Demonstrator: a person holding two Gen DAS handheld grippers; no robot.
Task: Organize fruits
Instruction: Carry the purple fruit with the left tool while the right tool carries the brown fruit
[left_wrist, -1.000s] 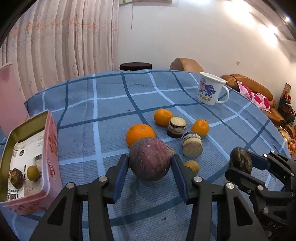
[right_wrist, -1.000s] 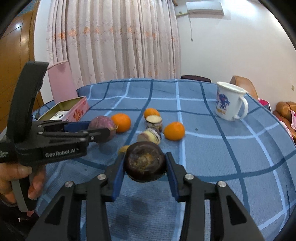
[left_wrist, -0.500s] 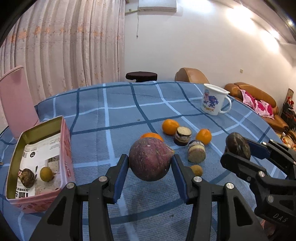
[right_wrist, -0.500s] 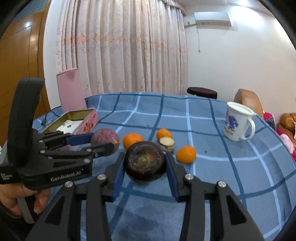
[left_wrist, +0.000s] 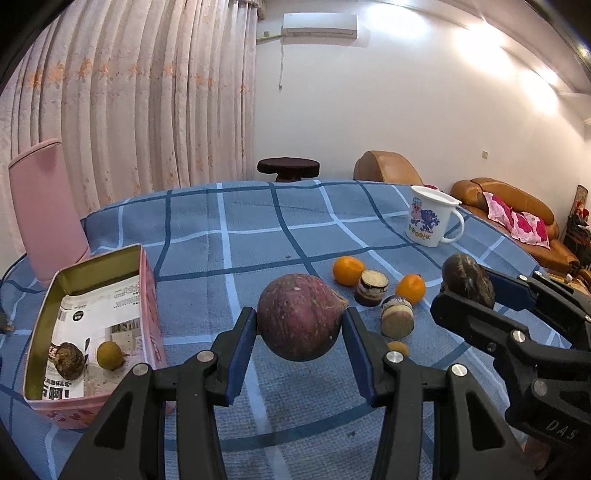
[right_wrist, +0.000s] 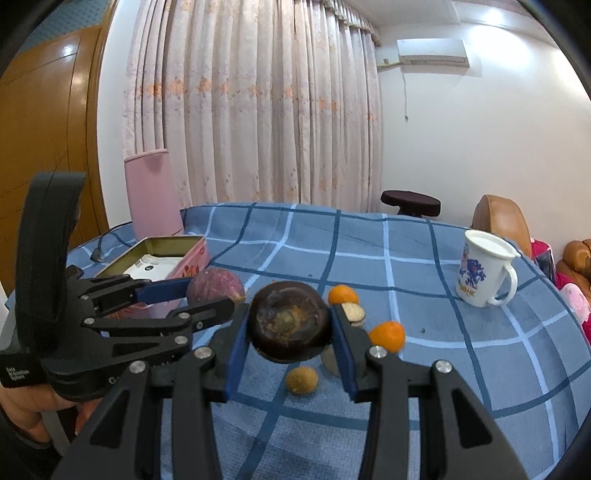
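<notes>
My left gripper (left_wrist: 300, 345) is shut on a large purple round fruit (left_wrist: 299, 317) and holds it above the blue checked table, right of the pink tin box (left_wrist: 147, 295). The box holds a dark fruit (left_wrist: 68, 360) and a small yellow fruit (left_wrist: 109, 355). My right gripper (right_wrist: 290, 341) is shut on a dark brown round fruit (right_wrist: 290, 325), also held in the air; it shows in the left wrist view (left_wrist: 467, 280). On the cloth lie two oranges (left_wrist: 347, 271) (left_wrist: 410, 288), two cut sugarcane pieces (left_wrist: 371, 288) (left_wrist: 397, 316) and a small yellow fruit (right_wrist: 301, 380).
A white mug (left_wrist: 430, 221) stands at the table's far right. A tall pink container (left_wrist: 44, 206) stands behind the box, with a cable (right_wrist: 99, 251) beside it. A sofa (left_wrist: 517, 218) and a stool (left_wrist: 288, 168) lie beyond the table edge.
Both grippers have risen higher above the table with their fruits, and the views have tilted up. The pink box now sits nearer the left gripper.
</notes>
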